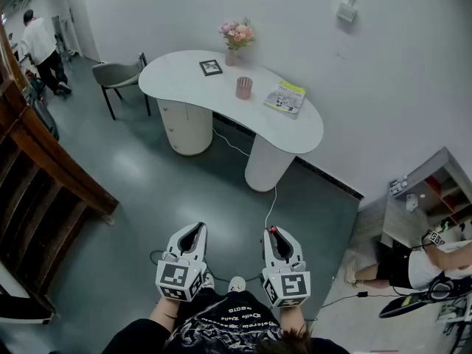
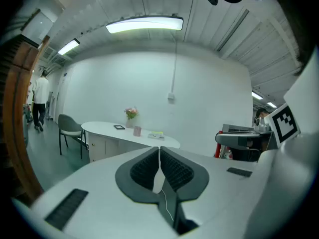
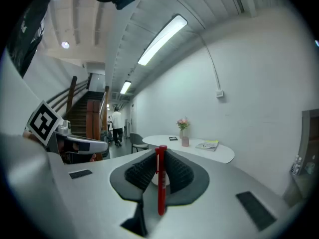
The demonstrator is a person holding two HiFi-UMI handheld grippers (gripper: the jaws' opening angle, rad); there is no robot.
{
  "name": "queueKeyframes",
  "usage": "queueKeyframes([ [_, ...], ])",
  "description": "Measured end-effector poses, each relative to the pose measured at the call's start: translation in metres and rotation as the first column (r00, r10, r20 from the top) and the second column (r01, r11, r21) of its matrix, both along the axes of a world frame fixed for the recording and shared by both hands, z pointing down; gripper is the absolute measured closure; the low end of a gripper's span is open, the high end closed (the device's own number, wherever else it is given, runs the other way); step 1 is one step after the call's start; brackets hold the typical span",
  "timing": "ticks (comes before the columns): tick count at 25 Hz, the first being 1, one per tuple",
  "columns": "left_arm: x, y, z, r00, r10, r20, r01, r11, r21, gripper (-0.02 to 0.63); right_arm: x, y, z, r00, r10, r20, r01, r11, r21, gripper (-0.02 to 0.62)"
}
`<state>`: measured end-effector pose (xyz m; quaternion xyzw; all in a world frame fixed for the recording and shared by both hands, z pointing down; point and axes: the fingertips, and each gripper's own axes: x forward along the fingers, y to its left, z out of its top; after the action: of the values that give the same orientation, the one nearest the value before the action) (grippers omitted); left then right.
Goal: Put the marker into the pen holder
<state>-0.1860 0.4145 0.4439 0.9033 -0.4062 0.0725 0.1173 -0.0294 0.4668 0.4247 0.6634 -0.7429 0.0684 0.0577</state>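
We held our two hand-held grippers side by side and nearly level, aimed at the white worktop (image 1: 184,80). The left hand-held gripper (image 2: 159,156) had its jaws pressed together on nothing, and the right hand-held gripper (image 3: 160,156) clamped the one red marker (image 3: 161,183) upright, well short of that worktop. One pink pen holder (image 1: 244,88) stood on the worktop, and in the head view only the marker's red tip showed.

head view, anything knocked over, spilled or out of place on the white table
Nothing stands out. The flower vase and pink pen holder stand upright, the picture frame and magazine lie flat on the white table, no spill.
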Motion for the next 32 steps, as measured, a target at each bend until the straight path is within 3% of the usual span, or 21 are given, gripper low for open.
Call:
queueKeyframes([
  [12, -0.027, -0.014, 0.007, 0.998, 0.067, 0.002, -0.067, 0.998, -0.015, 0.577, -0.034, -0.017, 0.001, 0.999, 0.036, 0.031, -0.037, 0.999, 0.025, 0.520],
  [19, -0.037, -0.019, 0.010, 0.995, 0.087, -0.054, -0.089, 0.996, -0.029, 0.577, -0.053, -0.030, -0.001, 0.999, 0.032, 0.025, -0.033, 0.999, 0.043, 0.520],
  [25, -0.037, -0.041, 0.013, 0.997, 0.065, -0.033, -0.065, 0.998, -0.014, 0.577, -0.041, -0.057, 0.002, 0.999, 0.027, 0.028, -0.029, 0.998, 0.051, 0.520],
  [32, -0.015, -0.100, 0.032, 0.999, -0.041, -0.031, 0.039, 0.998, -0.047, 0.577, -0.009, -0.126, 0.008, 0.998, -0.046, 0.031, 0.044, 0.997, 0.067, 0.520],
])
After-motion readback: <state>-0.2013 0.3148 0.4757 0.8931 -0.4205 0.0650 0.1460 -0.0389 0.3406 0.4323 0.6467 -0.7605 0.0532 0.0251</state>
